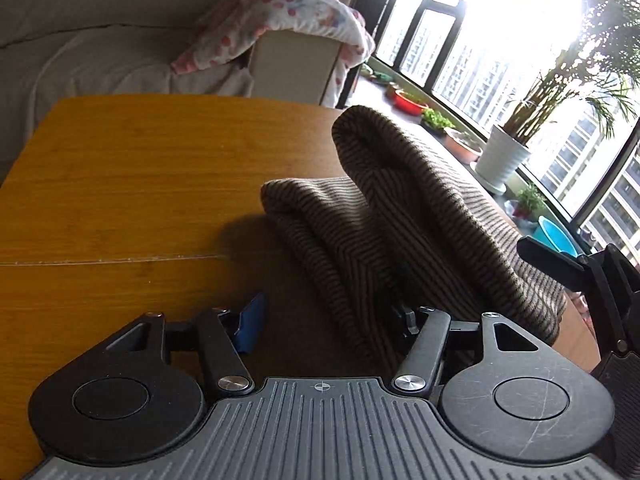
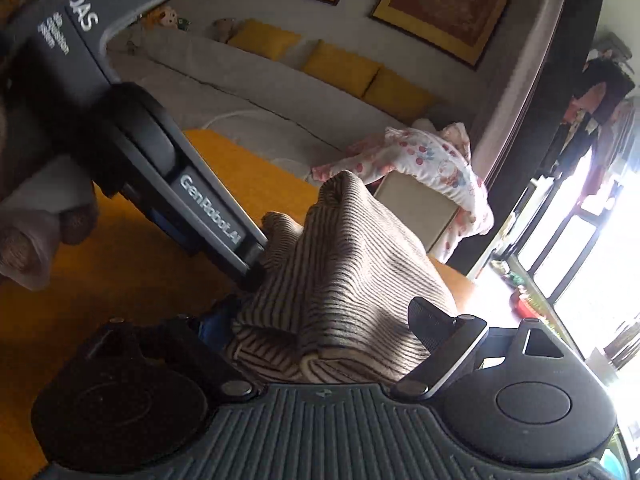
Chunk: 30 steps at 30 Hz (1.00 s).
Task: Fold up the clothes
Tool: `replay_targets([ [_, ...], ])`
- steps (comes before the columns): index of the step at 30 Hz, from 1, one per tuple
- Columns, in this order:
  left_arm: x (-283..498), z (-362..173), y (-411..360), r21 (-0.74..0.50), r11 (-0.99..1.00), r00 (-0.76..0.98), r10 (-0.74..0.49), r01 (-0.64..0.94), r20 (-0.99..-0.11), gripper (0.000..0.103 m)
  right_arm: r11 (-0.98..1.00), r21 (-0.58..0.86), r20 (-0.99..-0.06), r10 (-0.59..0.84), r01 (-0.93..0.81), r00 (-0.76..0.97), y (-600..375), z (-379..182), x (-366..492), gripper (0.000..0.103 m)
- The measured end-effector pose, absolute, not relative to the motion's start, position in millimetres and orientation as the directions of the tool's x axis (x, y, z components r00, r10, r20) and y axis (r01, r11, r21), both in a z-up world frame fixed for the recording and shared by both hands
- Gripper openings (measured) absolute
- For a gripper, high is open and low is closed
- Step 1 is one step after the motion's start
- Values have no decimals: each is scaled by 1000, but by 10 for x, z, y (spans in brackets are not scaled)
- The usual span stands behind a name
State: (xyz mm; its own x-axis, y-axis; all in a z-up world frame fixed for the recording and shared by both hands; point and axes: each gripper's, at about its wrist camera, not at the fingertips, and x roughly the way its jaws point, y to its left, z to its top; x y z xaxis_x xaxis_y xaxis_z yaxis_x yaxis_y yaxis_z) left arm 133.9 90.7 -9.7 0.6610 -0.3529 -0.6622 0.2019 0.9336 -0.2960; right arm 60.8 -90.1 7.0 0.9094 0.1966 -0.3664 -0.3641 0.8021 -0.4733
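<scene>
While the striped garment [image 1: 400, 216] is lying bunched on the worktop [image 1: 120, 184], I am holding both hand-held grippers, left [image 1: 328, 312] and right [image 2: 320, 320], around its folds; whether the pads are pinching is hidden by cloth.
</scene>
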Motion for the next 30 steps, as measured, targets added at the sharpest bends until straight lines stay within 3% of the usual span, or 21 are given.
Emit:
replay_targets([
  [3,1303,-112,920,-300,931,665,-358,206,-656,66,802,-513,-323,149,-305,935,-1025,99,532,84],
  [11,1265,-48,865,-344,914,654,-398,216,-643,57,774,-536,-363,149,-337,920,-1013,15,610,85],
  [14,1212,-3,883,-405,879,634,-467,253,-617,50,804,-531,-296,120,-268,947,-1159,123,629,62],
  [16,1232,-20,861,-476,838,598,-532,268,-600,45,798,-562,-251,86,-218,964,-1213,154,651,62],
  [18,1231,-61,810,-508,816,574,-563,275,-594,43,789,-568,-282,80,-234,956,-1238,107,734,71],
  [20,1220,-114,744,-521,807,556,-578,279,-597,43,813,-521,-330,87,-259,940,-1332,57,897,69],
  [21,1212,-140,718,-527,802,547,-584,279,-599,43,828,-495,-344,93,-265,934,-1393,66,970,51],
  [23,1196,-186,718,-540,795,535,-594,277,-600,41,857,-429,-354,133,-287,926,-1522,221,1069,32],
  [25,1207,-214,745,-557,786,530,-604,270,-595,39,843,-443,-297,183,-305,937,-1521,472,970,26],
  [28,1238,-244,784,-584,769,527,-619,260,-581,37,758,-547,-216,283,-356,934,-1385,751,701,26],
  [30,1253,-263,797,-600,758,527,-631,258,-570,37,674,-619,-229,335,-402,914,-1230,675,532,26],
])
